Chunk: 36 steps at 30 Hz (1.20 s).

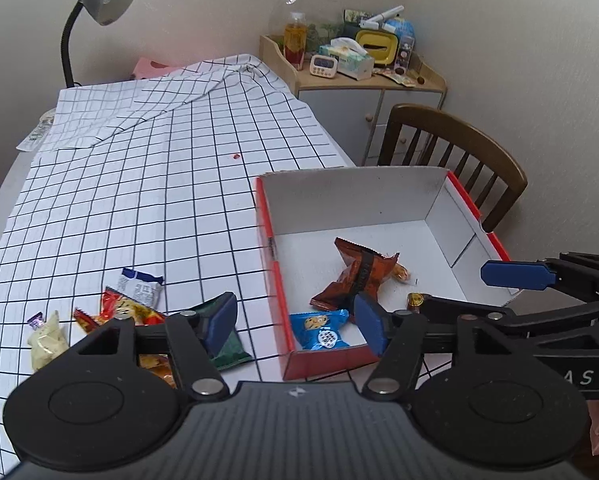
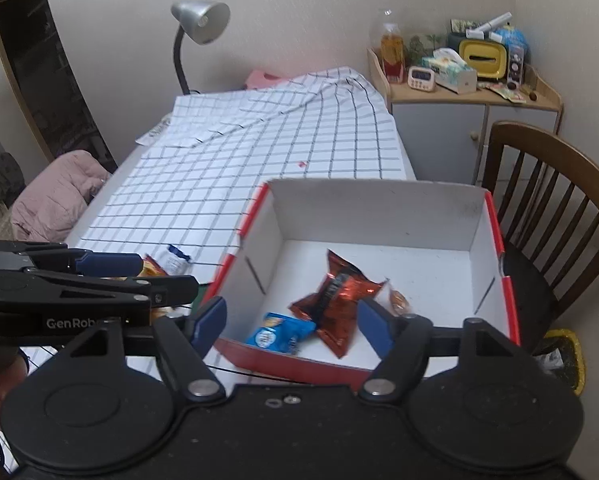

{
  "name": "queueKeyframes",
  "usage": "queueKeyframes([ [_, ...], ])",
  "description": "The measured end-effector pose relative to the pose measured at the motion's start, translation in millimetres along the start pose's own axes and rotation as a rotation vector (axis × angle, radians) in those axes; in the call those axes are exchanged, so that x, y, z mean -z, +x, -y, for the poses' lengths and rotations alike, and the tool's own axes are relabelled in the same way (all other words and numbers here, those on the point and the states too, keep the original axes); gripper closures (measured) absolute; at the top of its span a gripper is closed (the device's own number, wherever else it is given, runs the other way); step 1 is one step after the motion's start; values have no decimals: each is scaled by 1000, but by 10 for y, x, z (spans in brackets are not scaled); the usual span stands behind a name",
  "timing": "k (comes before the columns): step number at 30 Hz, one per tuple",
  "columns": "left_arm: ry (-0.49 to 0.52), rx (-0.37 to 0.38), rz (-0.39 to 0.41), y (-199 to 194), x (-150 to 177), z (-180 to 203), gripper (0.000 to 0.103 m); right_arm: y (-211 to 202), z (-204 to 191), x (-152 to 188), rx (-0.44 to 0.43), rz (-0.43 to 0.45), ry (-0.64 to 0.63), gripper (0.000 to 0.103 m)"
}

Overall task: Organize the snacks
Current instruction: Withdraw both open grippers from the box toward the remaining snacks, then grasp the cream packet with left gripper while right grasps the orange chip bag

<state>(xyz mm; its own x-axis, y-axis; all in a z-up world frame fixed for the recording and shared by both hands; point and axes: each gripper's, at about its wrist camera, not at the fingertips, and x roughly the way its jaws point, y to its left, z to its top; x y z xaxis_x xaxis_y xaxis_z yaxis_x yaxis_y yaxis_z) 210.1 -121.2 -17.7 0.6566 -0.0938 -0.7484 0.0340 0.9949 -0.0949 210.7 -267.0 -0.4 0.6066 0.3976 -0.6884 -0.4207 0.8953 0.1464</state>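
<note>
Both grippers hung over the near rim of the red-and-white cardboard box (image 2: pixel 495 216), the left gripper (image 1: pixel 295 320) and right gripper (image 2: pixel 291 322) each with fingers spread and empty. A crinkled red foil packet (image 2: pixel 335 300) and a blue cookie packet (image 2: pixel 279 332) lay inside; more wrapped snacks (image 1: pixel 131 304) waited on the checked tabletop (image 1: pixel 159 184) just left. Reaching back, a finger might have clipped the light box's wall and shoved it.
</note>
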Motion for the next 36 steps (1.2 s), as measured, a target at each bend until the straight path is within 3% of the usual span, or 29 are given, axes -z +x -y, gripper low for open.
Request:
queueKeyframes([
  [18, -60, 31, 56, -566, 292, -955, 16, -100, -925, 150, -49, 62, 31, 5],
  [29, -124, -28, 68, -625, 391, -1719, 15, 160, -1395, 267, -46, 58, 84, 1],
  [36, -187, -84, 47, -494, 437, -2254, 15, 409, -1613, 308, -15, 37, 46, 1],
])
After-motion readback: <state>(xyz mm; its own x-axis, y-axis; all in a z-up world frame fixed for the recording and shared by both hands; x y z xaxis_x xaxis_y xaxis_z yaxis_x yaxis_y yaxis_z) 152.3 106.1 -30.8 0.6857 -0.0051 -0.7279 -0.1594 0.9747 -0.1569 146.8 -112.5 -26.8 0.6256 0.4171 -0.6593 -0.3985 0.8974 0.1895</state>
